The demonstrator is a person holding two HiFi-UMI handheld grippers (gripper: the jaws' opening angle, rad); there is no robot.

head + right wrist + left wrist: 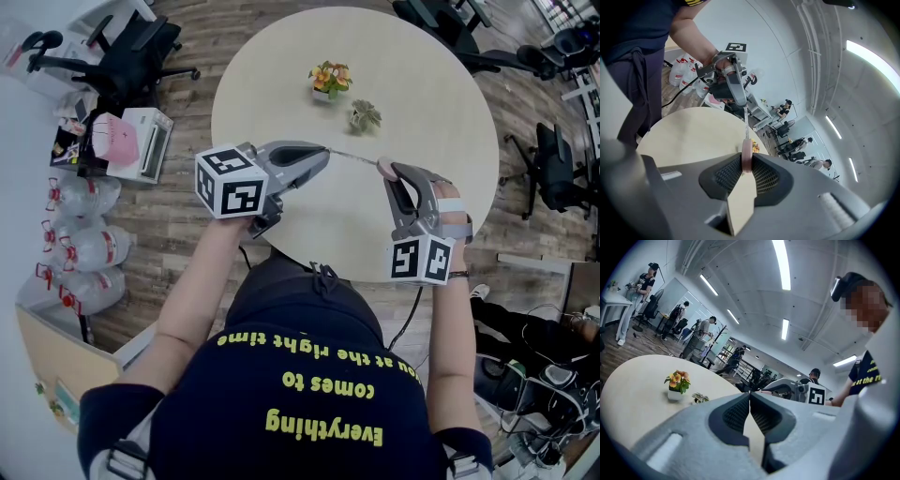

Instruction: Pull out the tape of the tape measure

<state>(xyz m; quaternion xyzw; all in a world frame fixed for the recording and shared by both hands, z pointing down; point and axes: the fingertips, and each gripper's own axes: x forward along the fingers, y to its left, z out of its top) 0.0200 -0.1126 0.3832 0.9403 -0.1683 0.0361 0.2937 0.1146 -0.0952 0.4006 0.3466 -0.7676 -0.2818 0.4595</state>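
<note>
Well, above the tabletop [281, 66] your left hand-held gripper [325, 151] pinches the tape [354, 157], which runs from the pink tape measure [746, 157] clamped in your right hand-held gripper [392, 171]. A flower pot [329, 79] and smaller succulent [364, 115] stand clear beyond. Your shirt [309, 403] reads "Everything comes to you at the right time".

Over the table [281, 75], tape [354, 156] runs from left hand-held gripper [324, 150] to right hand-held gripper's [389, 174] tape measure [384, 166].

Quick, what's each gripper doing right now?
Left gripper: closed on the end of the tape.
Right gripper: closed on the pink tape measure case.
</note>
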